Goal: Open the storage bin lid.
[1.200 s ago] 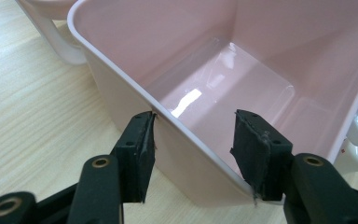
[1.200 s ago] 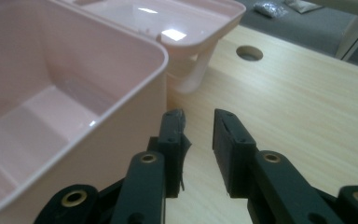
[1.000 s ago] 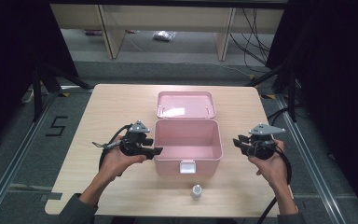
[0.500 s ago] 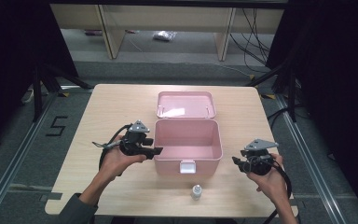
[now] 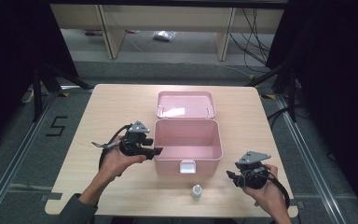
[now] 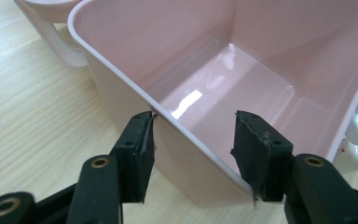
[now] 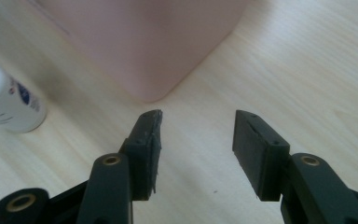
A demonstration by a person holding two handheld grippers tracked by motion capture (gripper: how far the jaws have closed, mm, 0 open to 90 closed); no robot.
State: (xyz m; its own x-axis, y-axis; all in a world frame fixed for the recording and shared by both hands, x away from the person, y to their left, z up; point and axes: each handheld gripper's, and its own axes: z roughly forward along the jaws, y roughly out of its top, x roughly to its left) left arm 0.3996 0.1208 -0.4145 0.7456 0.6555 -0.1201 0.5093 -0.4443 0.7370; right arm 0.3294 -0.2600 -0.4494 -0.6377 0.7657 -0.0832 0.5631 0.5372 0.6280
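Pink box (image 5: 188,144) sits mid-table, lid (image 5: 185,104) thrown back flat behind it, inside glossy and bare, white latch (image 5: 187,166) on the near face. Left gripper (image 5: 154,150) has its jaws wide apart astride the box's left wall, one outside and one inside; whether either pad touches the plastic is hard to make out. Right gripper (image 5: 230,176) hangs open over bare wood off the box's near right corner, holding nothing, with a small white bottle (image 5: 196,191) standing between it and the table's (image 5: 112,107) front edge.
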